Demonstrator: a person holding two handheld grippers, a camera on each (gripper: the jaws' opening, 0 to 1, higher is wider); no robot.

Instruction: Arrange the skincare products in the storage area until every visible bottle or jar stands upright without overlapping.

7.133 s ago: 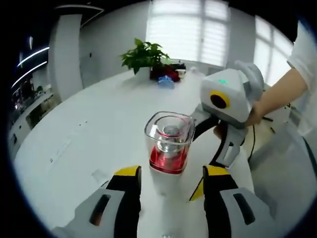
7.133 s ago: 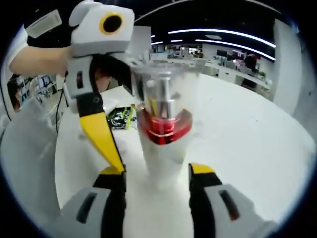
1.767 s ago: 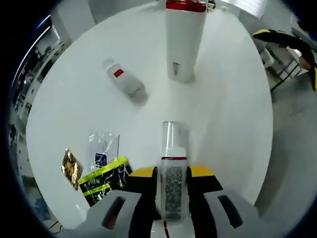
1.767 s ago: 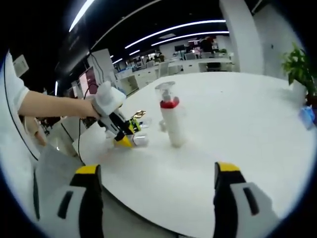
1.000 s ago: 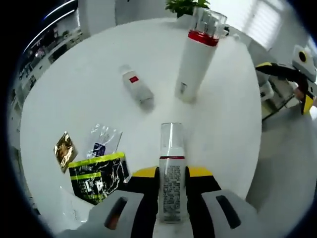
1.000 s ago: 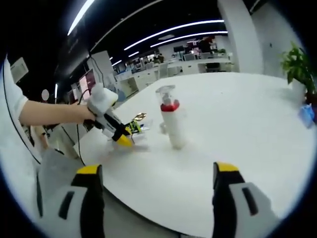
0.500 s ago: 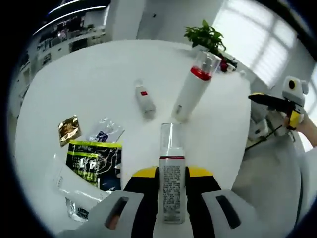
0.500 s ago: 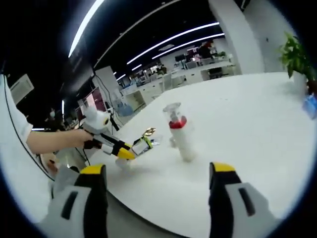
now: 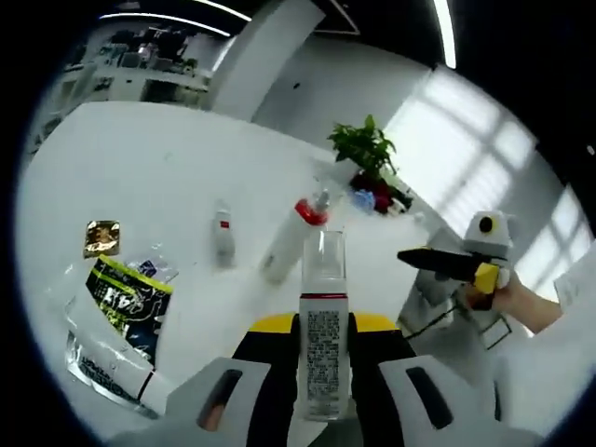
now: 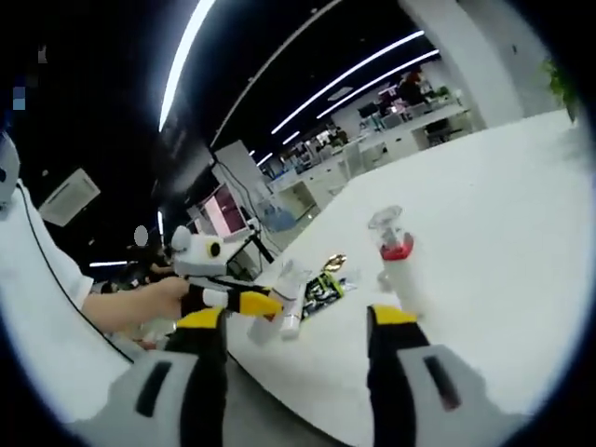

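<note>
- Since half a second ago the left gripper (image 9: 323,331) has lifted and tipped back: its view now takes in the far wall and windows, where the table filled most of it before. The slim clear-capped bottle (image 9: 322,326) stays clamped between its yellow-tipped jaws, label facing the camera, cap pointing away along them.
- In the right gripper view the left gripper (image 10: 264,304) has come closer, holding that bottle (image 10: 287,291) just above the near table edge.
- The right gripper (image 10: 298,321) is still wide apart, holding and touching nothing; in the left gripper view it (image 9: 424,257) hangs off the table's right edge in a hand (image 9: 494,293).
- Beside the left jaw, the green-and-black packet (image 9: 128,296) lies flat on the white table (image 9: 112,168), a clear pouch (image 9: 149,268) and a small gold sachet (image 9: 100,236) just beyond it.
- Farther out, a small white bottle with a red label (image 9: 222,237) lies on its side.
- Near it, apart, the tall white pump bottle with the red collar (image 9: 289,242) stands on its base; the slant is the view's. It also shows in the right gripper view (image 10: 399,270).
- At the far edge, a potted plant (image 9: 365,149).
</note>
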